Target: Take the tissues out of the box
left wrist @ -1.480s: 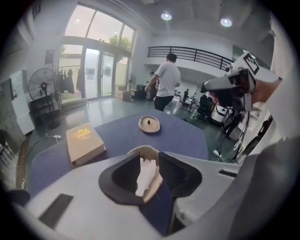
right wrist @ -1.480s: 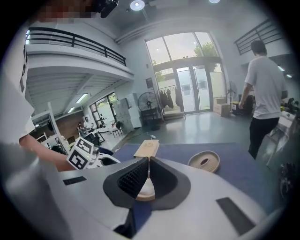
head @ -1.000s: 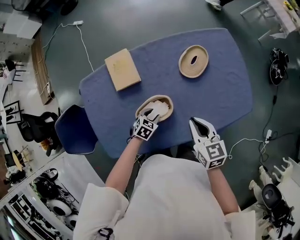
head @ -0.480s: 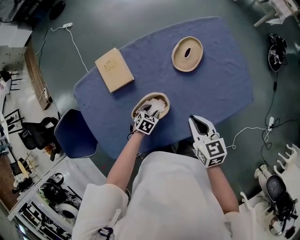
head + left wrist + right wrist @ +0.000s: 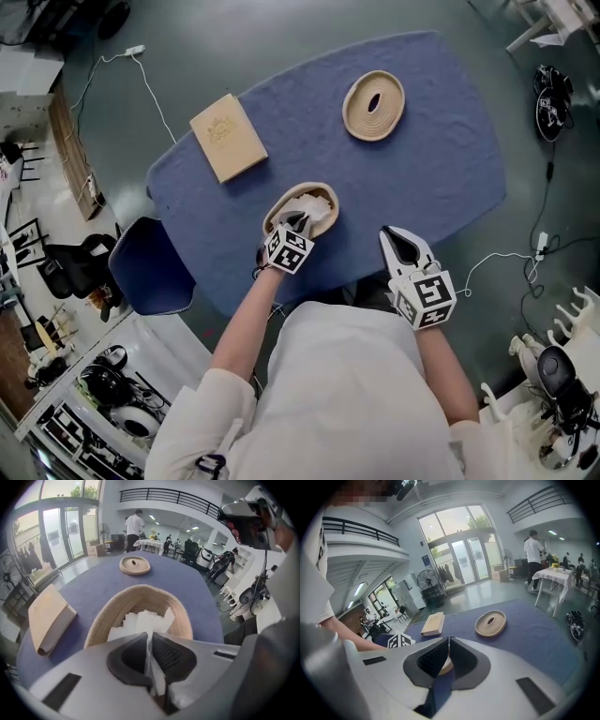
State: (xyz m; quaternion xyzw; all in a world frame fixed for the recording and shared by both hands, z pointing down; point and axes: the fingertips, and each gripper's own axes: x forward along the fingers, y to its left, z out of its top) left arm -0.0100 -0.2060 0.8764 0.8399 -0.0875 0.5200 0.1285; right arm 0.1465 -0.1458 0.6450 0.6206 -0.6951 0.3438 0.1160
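Your left tongs (image 5: 149, 637) are closing on a tissue (image 5: 140, 619); right tongs (image 5: 447, 641) clenched, empty. Blue surface (image 5: 441, 159) ahead of both, grey floor (image 5: 281, 28) beyond.

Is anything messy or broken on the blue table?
Nothing is broken or spilled. The woven lid lies far from its open basket. The tissues inside look ruffled where the left gripper is closing on one.

We see bright, even daylight pouring through the tall glass doors (image 5: 461, 559); soft shadows, sharp head view, gripper views warped and dark at edges.
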